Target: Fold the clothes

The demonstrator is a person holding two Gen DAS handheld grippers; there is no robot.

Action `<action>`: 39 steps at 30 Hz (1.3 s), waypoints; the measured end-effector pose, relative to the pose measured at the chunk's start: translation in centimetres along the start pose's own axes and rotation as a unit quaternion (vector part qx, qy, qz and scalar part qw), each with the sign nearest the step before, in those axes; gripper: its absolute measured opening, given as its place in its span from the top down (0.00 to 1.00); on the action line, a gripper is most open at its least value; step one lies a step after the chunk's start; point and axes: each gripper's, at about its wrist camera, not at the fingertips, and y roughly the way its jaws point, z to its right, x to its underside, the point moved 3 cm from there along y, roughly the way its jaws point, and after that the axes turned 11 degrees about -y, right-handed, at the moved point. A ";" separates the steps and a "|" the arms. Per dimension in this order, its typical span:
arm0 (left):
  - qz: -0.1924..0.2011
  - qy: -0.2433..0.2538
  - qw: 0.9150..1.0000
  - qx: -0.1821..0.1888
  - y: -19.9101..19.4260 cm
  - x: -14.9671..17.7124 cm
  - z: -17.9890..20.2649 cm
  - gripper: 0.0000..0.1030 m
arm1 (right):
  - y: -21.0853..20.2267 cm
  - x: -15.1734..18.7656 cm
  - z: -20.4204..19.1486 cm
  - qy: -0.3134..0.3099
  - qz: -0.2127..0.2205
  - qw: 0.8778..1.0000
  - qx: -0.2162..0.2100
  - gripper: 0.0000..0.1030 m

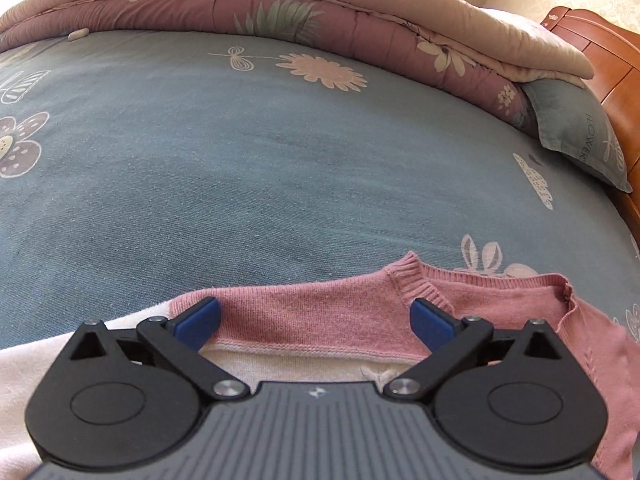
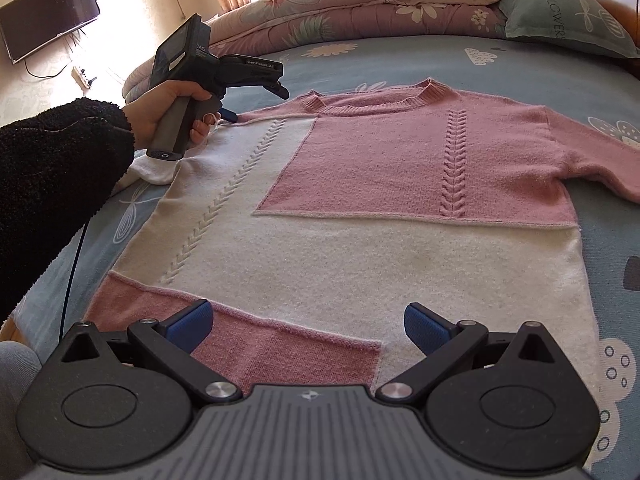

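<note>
One pink-and-white sweater [image 2: 360, 208] is seen spread flat, front up, across the blue floral bed [image 2: 440, 52], filling the middle of the right wrist frame; no fold has been made, so the whole task is judged to remain. The left gripper [image 1: 316, 316] is held wide open over the shoulder beside the collar, nothing gripped. The right gripper [image 2: 308, 328] is likewise wide open and empty at the hem, lower centre. One quilt [image 1: 280, 4] and one pillow [image 2: 560, 12] are counted.
</note>
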 end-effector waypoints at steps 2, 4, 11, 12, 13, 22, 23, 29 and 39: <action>-0.023 -0.005 1.000 0.019 -1.0 0.7 0.0 0.03 | -0.1 0.0 -0.1 -0.001 0.000 1.000 0.001 0.00; -0.048 -0.004 0.998 0.040 -2.1 1.9 -0.1 0.03 | 0.0 0.0 -0.2 -0.003 -0.002 1.000 0.003 0.00; -0.064 0.037 0.997 0.018 -0.9 3.7 -0.3 0.03 | 0.4 0.3 -0.6 -0.012 -0.015 1.000 0.002 0.00; -0.056 0.033 0.998 0.015 -0.5 3.4 -0.3 0.03 | 0.6 0.3 -0.6 -0.014 -0.017 1.000 0.002 0.00; -0.049 0.022 0.998 0.012 -0.2 2.8 -0.3 0.03 | 0.7 0.3 -0.6 -0.015 -0.019 1.000 0.003 0.00; -0.056 -0.003 0.996 0.065 -1.1 2.1 3.1 0.03 | 1.2 0.6 -0.6 -0.011 -0.031 0.999 -0.002 0.00; -0.061 0.006 0.995 0.080 -1.0 2.3 4.4 0.03 | 1.1 0.6 -0.7 -0.011 -0.030 0.999 -0.005 0.00; -0.116 0.028 0.978 0.169 1.9 3.1 11.9 0.03 | 0.7 0.6 -0.3 -0.005 -0.027 1.000 -0.014 0.00; -0.084 0.027 0.986 0.142 7.9 2.7 15.3 0.03 | 0.4 0.5 0.9 0.018 -0.021 0.999 -0.033 0.00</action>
